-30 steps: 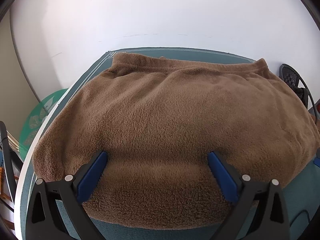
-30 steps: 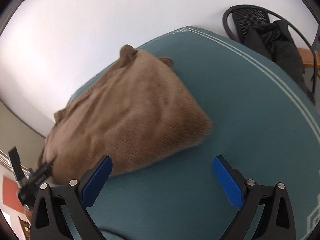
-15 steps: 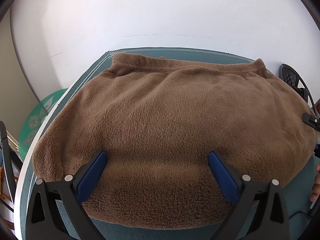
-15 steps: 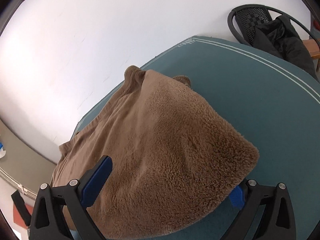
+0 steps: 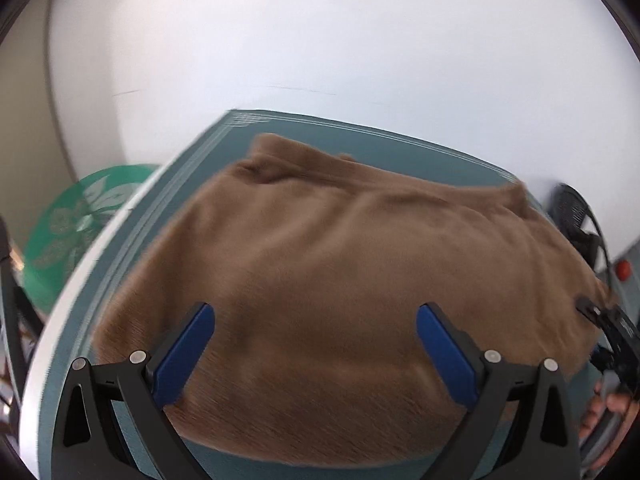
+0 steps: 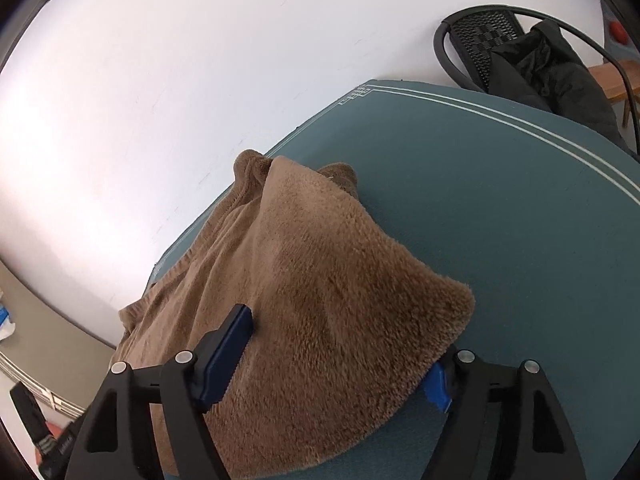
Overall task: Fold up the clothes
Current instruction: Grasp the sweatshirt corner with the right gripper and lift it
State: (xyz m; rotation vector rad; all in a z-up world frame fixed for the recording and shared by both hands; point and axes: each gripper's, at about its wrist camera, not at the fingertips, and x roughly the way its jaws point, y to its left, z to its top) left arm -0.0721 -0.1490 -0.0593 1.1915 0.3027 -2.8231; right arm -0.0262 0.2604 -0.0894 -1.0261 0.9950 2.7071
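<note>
Right jaws closing over the fleece corner; fold only partly done.

I see the brown fleece garment [image 6: 320, 300] doubled on the teal table [image 6: 500, 220], its near corner between my right gripper [image 6: 340, 356] fingers, pads not yet pressing. My left gripper [image 5: 316, 340] hangs above its near edge, fingers wide apart, holding nothing. I judge another fold and squaring-up remain.
</note>
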